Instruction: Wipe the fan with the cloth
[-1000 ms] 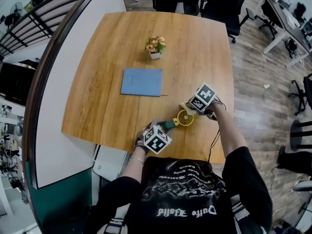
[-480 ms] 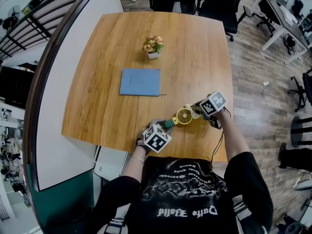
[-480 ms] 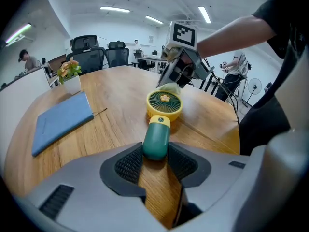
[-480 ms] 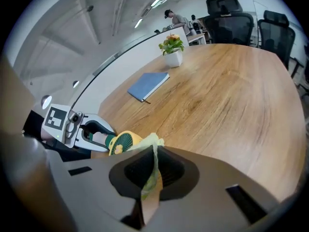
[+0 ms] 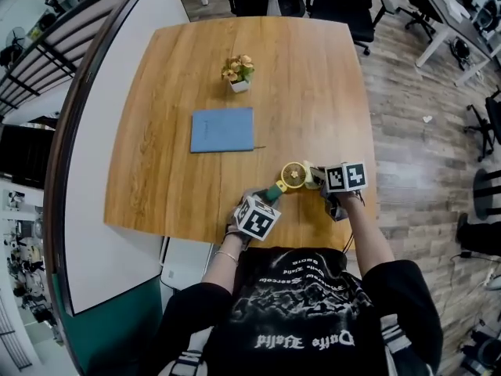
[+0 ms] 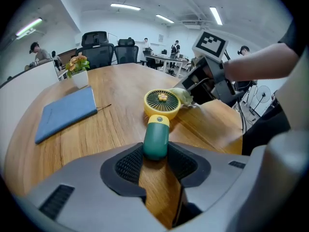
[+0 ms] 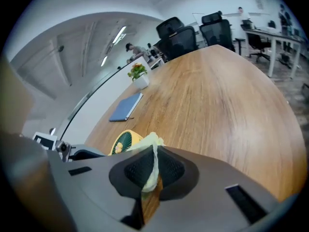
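A small hand fan lies near the table's front edge, with a yellow round head [image 5: 292,175] [image 6: 162,102] [image 7: 123,142] and a green handle [image 6: 156,141] [image 5: 273,193]. My left gripper [image 6: 155,164] [image 5: 264,202] is shut on the end of the green handle. My right gripper [image 7: 150,174] [image 5: 317,180] is shut on a pale yellow-green cloth [image 7: 150,151] [image 6: 185,96] [image 5: 310,175]. The cloth rests against the right rim of the fan head.
A blue notebook [image 5: 222,129] [image 6: 66,112] lies mid-table, and a small potted flower [image 5: 237,73] [image 6: 78,70] stands beyond it. The wooden table [image 5: 313,77] has its front edge close under both grippers. Office chairs stand past the far edge.
My right gripper has rolled and slid to the right and nearer the front edge, dragging the cloth from over the fan head to its right rim. The left gripper has kept its hold in place.
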